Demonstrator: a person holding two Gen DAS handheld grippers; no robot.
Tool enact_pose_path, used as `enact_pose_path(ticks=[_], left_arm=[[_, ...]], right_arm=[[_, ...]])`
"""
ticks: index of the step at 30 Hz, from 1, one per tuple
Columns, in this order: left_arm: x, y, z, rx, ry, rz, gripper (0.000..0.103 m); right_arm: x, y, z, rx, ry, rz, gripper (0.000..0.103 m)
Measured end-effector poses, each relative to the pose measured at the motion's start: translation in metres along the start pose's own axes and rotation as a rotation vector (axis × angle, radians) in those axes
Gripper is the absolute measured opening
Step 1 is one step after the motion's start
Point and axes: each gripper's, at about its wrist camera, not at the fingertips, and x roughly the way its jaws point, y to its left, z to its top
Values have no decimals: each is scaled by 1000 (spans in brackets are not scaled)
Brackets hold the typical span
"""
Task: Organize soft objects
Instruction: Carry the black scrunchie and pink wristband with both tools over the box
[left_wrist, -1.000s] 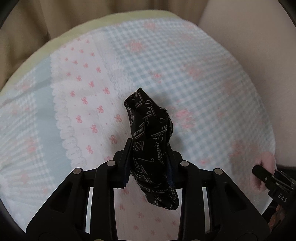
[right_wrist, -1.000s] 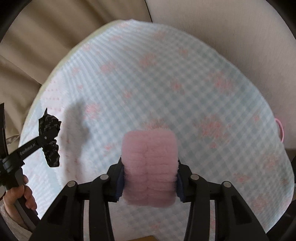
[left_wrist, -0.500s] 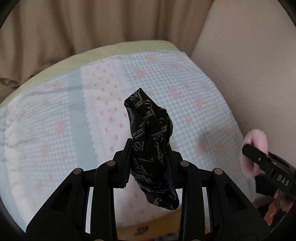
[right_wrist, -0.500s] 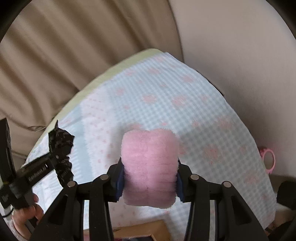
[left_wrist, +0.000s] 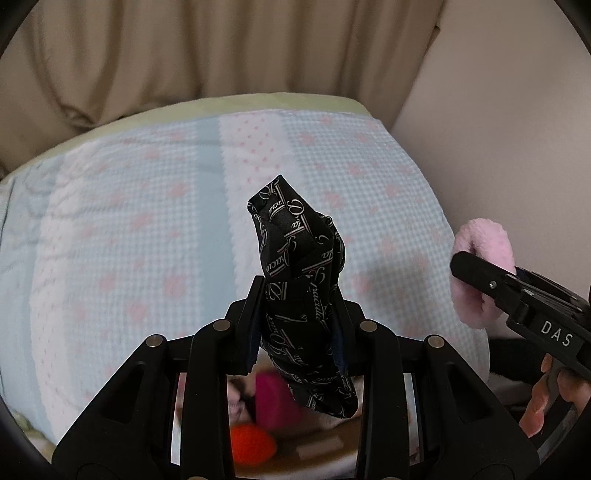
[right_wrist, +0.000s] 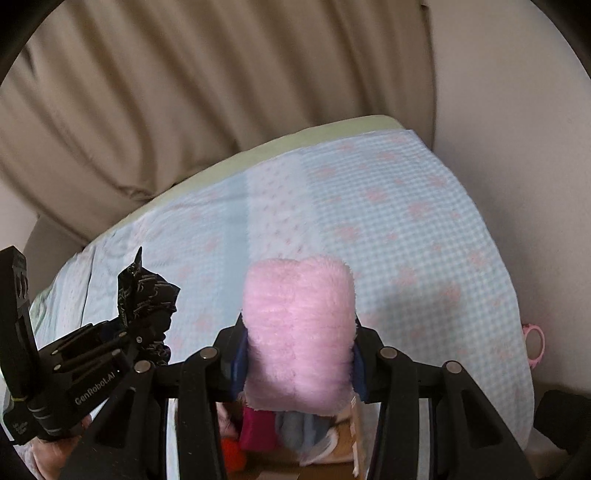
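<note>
the left gripper (left_wrist: 295, 328) has its fingers clamped on a black printed cloth (left_wrist: 299, 266), and the right gripper (right_wrist: 297, 354) has its fingers squeezed on a pink fluffy piece (right_wrist: 297, 332). both are lifted off the bed (left_wrist: 129, 221), above a box (right_wrist: 332, 458) of soft things, likely so each can be dropped in with the rest.

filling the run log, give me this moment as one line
left gripper: shut on black printed scrunchie | right gripper: shut on pink fluffy scrunchie | both raised above checked bedspread | cardboard box below
</note>
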Motion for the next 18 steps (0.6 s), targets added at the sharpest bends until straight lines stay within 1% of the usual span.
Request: enact_pose_path(ticks=[3,6,10,13,18], left_arm=[[-23,13,-36,-27,0,10,28],[-35,26,-67,-44,9,27,28],[-50,46,-114,-94,31,39,28],[-53,58,-139,-117,46,46,28],[-52,67,-170,-134,70,41,28]], right_arm=[[-3,16,-24,-35,22,9,41],[-3,34,-53,-67,56,22,41],[-2,50,-85,-106,91,34,41],[-2,60,-107,-122,112,39,41],[6,67,-137,-153,143,39,41]])
